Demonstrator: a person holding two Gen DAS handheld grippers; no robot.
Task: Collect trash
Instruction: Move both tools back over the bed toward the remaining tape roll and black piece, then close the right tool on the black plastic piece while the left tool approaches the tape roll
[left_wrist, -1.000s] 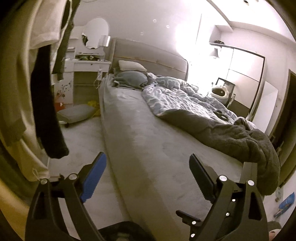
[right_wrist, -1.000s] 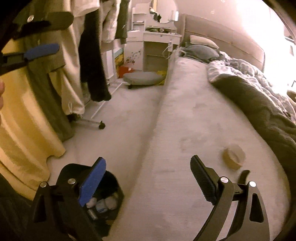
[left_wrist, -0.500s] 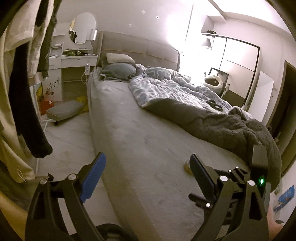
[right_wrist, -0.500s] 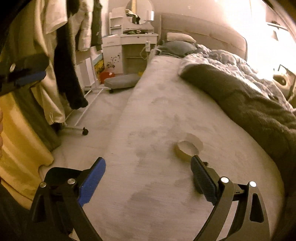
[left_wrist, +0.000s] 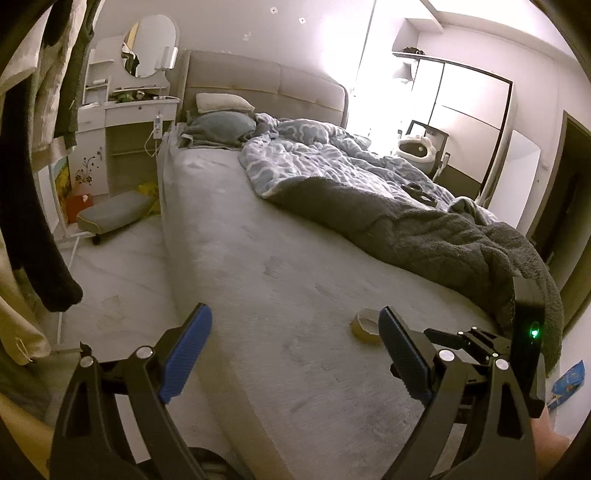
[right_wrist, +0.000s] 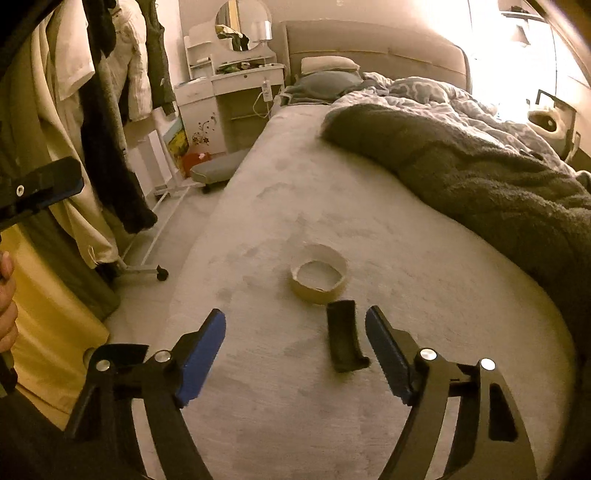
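Grey bed (right_wrist: 332, 192) filled most of both views, bare sheet near, dark fleece blanket (right_wrist: 480, 177) and blue patterned duvet (left_wrist: 325, 158) bunched along far side. Padded headboard (left_wrist: 266, 88) behind, two pillows (left_wrist: 221, 110) against it. White vanity (right_wrist: 240, 85) with oval mirror (left_wrist: 151, 48) left of bed; clothes (right_wrist: 110, 110) hung on wheeled rack at left edge; low grey stool (left_wrist: 114, 210) on floor beside bed.

Left tool (left_wrist: 291, 354) spread wide, nothing between pads, hovered over bed edge. Right tool (right_wrist: 295, 354) jaws closing, not yet pressed on anything, only bare sheet between pads. Hand (right_wrist: 7, 295) partly seen at left edge of right view.

Beige tape roll (right_wrist: 318, 274) lay flat on sheet, hole up, just ahead of right tool; in left view (left_wrist: 365, 325) just beside right pad. Small dark curved piece (right_wrist: 345, 341) on sheet between roll and right tool, just beside right pad (right_wrist: 388, 358), apart from it. Blue wrapper (left_wrist: 569, 384) on floor past bed's foot.
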